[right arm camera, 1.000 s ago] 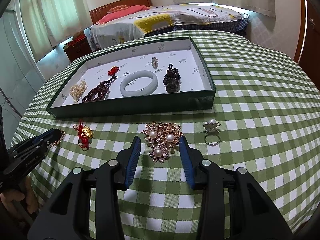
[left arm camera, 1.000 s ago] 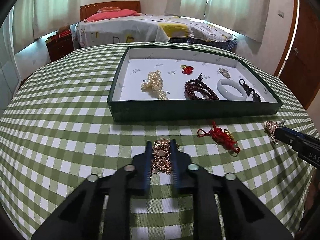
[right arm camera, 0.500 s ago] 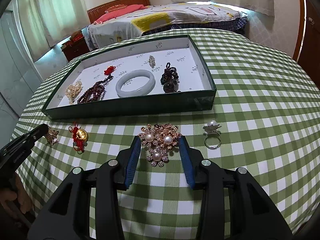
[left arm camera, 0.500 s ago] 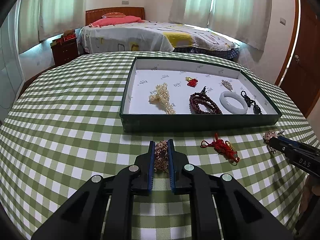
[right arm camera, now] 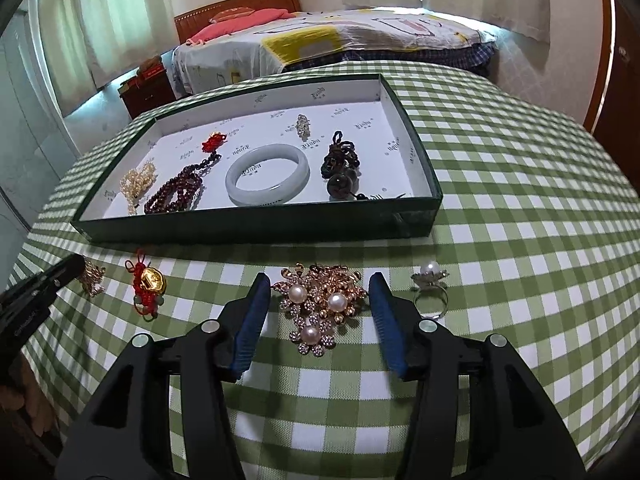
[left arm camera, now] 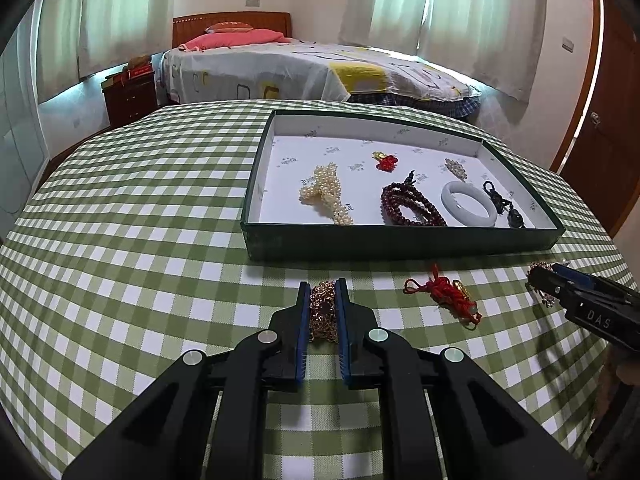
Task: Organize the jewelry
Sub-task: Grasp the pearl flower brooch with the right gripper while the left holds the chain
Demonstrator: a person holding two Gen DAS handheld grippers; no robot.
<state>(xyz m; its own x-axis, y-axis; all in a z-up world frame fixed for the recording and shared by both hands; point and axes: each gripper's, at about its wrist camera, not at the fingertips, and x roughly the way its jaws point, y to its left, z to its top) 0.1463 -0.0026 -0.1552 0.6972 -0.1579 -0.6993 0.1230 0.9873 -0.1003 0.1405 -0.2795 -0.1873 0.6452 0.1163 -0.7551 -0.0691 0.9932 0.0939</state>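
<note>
A gold chain piece point(left arm camera: 323, 312) is pinched between the blue pads of the left gripper point(left arm camera: 323, 300), low over the green checked tablecloth point(left arm camera: 120, 240). The jaws of the right gripper point(right arm camera: 316, 300) are opening, and a gold brooch set with three pearls point(right arm camera: 320, 304) lies on the cloth between the pads, touched by neither. Just to the right of that brooch a pearl ring point(right arm camera: 430, 284) is seen on the cloth, and to its left a red knotted charm with a gold ingot point(right arm camera: 147, 284) lies between the two grippers. Beyond these, a shallow dark green tray point(right arm camera: 256, 226) with a white printed lining is set on the table. Inside it, from left to right, a pearl strand point(left arm camera: 326, 192), a dark red bead bracelet point(left arm camera: 408, 206), a pale jade bangle point(right arm camera: 267, 174) and a dark corded pendant point(right arm camera: 340, 164) are laid; a small red knot point(left arm camera: 385, 162) and a small pale brooch point(right arm camera: 303, 125) are placed farther back. A bed point(left arm camera: 300, 68) is seen behind the table.
</note>
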